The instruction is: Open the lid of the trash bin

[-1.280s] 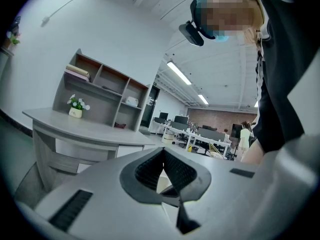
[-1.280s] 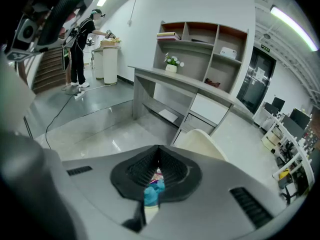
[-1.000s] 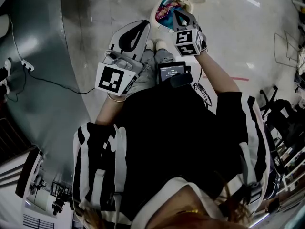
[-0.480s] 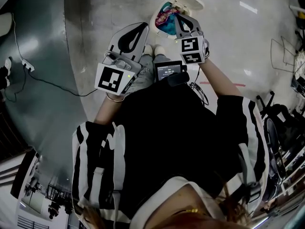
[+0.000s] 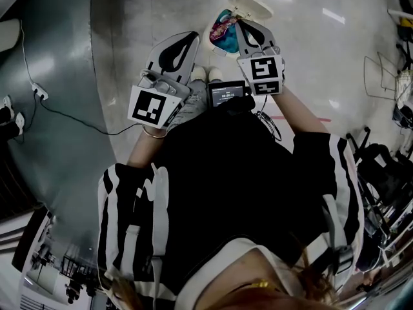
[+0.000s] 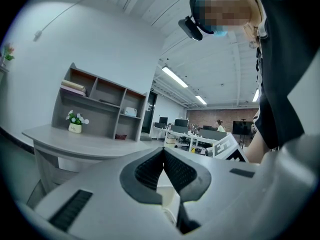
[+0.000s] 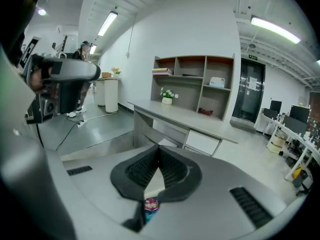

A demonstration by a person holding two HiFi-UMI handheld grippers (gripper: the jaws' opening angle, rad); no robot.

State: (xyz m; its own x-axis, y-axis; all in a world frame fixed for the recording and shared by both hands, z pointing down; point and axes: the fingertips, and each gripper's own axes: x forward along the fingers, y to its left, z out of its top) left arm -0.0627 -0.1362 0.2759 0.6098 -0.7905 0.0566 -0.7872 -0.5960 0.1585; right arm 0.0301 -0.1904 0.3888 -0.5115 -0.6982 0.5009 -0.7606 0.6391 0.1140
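Trash bin (image 5: 210,36) mouth partly overhung by right gripper (image 5: 244,24); lid (image 5: 256,4) stood open behind. Bare floor (image 5: 322,50) seen right of bin; shoes (image 5: 205,75) close below.

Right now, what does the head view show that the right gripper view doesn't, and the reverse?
Only the head view: the trash bin with its lid open, and a small screen at the person's waist. Only the right gripper view: a shelf unit, a desk and a potted plant. Both: the right gripper, jaws shut, and colourful rubbish beneath it.
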